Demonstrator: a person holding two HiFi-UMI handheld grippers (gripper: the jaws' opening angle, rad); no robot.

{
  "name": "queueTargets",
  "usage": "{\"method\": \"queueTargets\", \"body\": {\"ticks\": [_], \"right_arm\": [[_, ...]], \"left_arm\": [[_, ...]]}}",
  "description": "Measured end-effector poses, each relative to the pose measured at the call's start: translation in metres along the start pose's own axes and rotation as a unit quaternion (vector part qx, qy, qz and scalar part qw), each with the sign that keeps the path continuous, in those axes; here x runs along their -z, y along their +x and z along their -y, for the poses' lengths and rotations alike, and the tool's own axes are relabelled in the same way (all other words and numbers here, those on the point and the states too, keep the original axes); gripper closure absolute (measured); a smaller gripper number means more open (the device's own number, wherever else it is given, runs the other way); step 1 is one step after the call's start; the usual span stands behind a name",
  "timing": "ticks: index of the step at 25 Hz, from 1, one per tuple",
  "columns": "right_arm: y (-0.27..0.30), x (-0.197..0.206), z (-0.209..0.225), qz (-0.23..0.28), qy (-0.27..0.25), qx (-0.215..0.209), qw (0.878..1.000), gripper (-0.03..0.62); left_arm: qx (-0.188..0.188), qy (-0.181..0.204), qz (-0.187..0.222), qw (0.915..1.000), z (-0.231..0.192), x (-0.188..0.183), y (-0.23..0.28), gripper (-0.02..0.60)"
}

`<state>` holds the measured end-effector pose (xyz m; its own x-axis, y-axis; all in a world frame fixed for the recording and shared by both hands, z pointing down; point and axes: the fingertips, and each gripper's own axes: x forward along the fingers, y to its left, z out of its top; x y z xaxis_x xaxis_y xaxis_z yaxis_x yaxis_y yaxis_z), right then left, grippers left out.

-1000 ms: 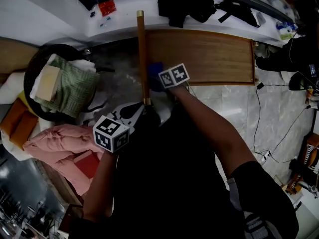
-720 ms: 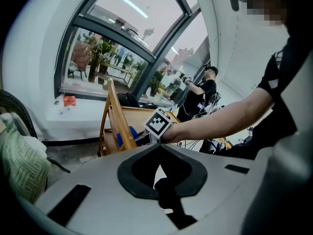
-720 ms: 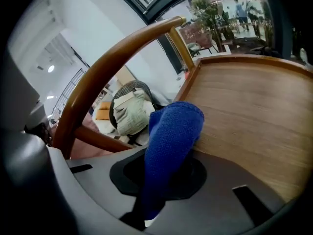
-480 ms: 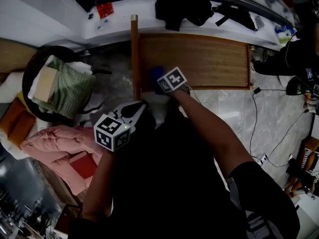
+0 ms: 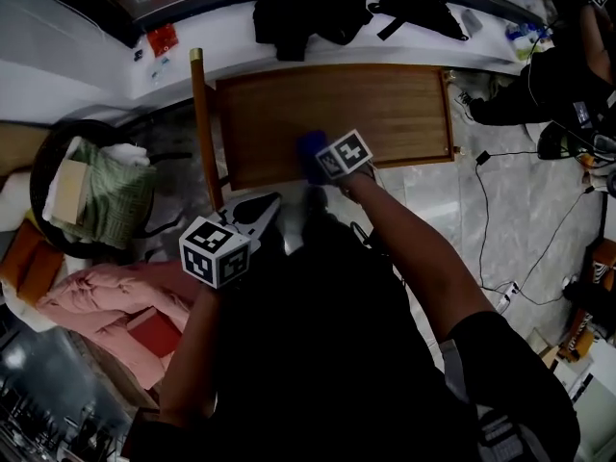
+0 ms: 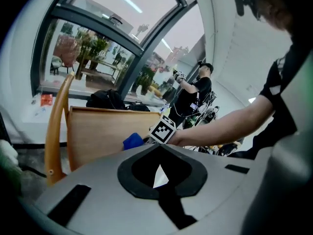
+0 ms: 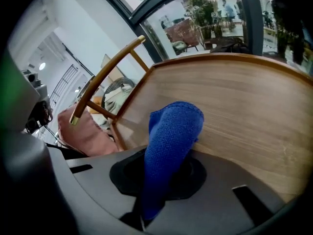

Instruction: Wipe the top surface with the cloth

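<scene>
The wooden top surface (image 5: 366, 104) lies ahead of me, a long brown board (image 7: 244, 102). My right gripper (image 5: 318, 159) is shut on a blue cloth (image 5: 310, 146), which rests on the board near its front edge, left of centre. In the right gripper view the blue cloth (image 7: 171, 136) sticks up out of my right gripper (image 7: 159, 187) and presses against the wood. My left gripper (image 5: 265, 207) hangs off the board at the lower left, jaws together and empty. The left gripper view shows my left gripper (image 6: 157, 173), and beyond it the cloth (image 6: 132, 141) and the board (image 6: 107, 131).
A wooden chair rail (image 5: 203, 128) stands at the board's left end. Left of it are a dark round basket (image 5: 43, 162) of green fabric and a pink garment (image 5: 106, 292). Black bags (image 5: 308, 8) sit on the white ledge behind. Cables (image 5: 481, 191) trail on the floor at right. A person (image 6: 195, 94) stands farther off.
My right gripper has slid the blue cloth rightward along the board, away from its left end. The left gripper has stayed where it was.
</scene>
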<state>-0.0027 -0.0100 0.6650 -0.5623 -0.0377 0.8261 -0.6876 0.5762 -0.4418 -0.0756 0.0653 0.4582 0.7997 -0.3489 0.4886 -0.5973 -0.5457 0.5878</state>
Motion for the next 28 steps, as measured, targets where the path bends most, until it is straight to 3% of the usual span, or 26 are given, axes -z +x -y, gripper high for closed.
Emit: {"method": "queueTargets", "body": {"ticks": [3,14,28], "right_arm": [[-0.017,0.009,0.023,0.006,-0.003,0.015,1.000,0.537],[-0.081,0.047,0.103,0.021,0.007,0.055,0.998,0.537],[-0.166,0.103,0.200,0.047,0.079,0.132,0.987,0.537]], "left_arm": [[0.016,-0.020,0.010,0.9996,0.011,-0.011,0.018,0.572],[0.028,-0.011,-0.012,0.9995,0.042,-0.011,0.078,0.572],[0.047,0.010,-0.031,0.9983,0.081,-0.019,0.123,0.572]]}}
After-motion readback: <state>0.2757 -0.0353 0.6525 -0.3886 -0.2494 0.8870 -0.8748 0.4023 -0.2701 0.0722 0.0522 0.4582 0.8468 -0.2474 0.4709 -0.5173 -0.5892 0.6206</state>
